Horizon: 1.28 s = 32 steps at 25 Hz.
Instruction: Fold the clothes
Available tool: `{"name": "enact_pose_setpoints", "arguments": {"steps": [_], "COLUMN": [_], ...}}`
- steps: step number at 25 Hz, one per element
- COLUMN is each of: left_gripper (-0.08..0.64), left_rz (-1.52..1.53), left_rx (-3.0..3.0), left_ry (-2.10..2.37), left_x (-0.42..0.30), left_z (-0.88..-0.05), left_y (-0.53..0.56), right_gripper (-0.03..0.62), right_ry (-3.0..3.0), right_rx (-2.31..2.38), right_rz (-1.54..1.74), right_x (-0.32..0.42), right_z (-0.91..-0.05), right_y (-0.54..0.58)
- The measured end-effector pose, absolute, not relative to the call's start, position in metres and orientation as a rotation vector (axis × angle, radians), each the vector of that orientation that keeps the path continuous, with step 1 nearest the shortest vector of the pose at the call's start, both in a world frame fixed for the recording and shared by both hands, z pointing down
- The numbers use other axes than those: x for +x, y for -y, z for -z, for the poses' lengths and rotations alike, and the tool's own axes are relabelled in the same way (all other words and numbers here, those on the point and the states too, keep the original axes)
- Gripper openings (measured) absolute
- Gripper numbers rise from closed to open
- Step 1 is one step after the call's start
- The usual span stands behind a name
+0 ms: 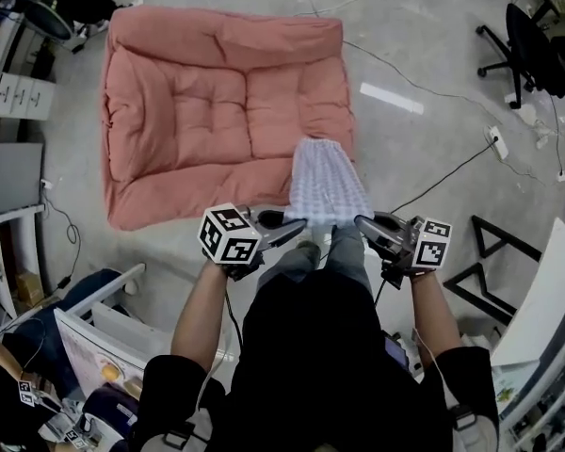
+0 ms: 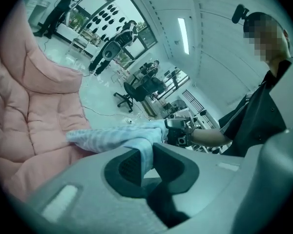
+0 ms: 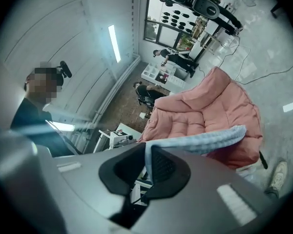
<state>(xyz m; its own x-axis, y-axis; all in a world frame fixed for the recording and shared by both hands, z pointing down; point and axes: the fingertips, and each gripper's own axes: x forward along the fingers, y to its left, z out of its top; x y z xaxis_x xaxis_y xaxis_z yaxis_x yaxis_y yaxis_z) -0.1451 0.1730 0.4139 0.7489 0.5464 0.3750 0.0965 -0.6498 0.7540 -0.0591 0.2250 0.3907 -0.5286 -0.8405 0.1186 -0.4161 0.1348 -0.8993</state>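
Item 1. Garment: pale blue-and-white striped cloth, centre of the head view and slightly below. It is stretched between the two grippers at its near edge. Its far end shows over the lower right corner of item 2; whether it rests there cannot be told.

Item 2. Large pink quilted cushion mat, flat on the grey concrete floor, upper left of centre.

Item 3. Left gripper, lower centre-left, with marker cube. Jaws narrow, pinched on a fold of the garment, as the left gripper view shows.

Item 4. Right gripper, lower centre-right, with marker cube. Jaws almost together, clamped on a thin edge of the garment in the right gripper view.

Item 5. Black wheeled office chair, upper right, well apart from the cushion.

Item 6. White strip on the floor, just right of the cushion.
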Motion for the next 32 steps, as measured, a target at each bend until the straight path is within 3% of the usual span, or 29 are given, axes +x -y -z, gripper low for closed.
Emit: {"name": "enact_pose_setpoints", "arguments": {"steps": [17, 32], "left_gripper": [0.042, 0.041], "left_rz": [-0.699, -0.724], "left_rx": [2.351, 2.435], "left_ry": [-0.553, -0.598], "left_x": [-0.061, 0.085], "left_z": [-0.272, -0.254], "left_y": [-0.216, -0.281], "right_gripper": [0.017, 0.017], "right_ry": [-2.147, -2.12], "right_rx": [-1.172, -1.406], "right_rz": [0.985, 0.867], "right_x": [0.023, 0.161], "right_z": [-0.246, -0.225], "right_y": [-0.276, -0.348]}}
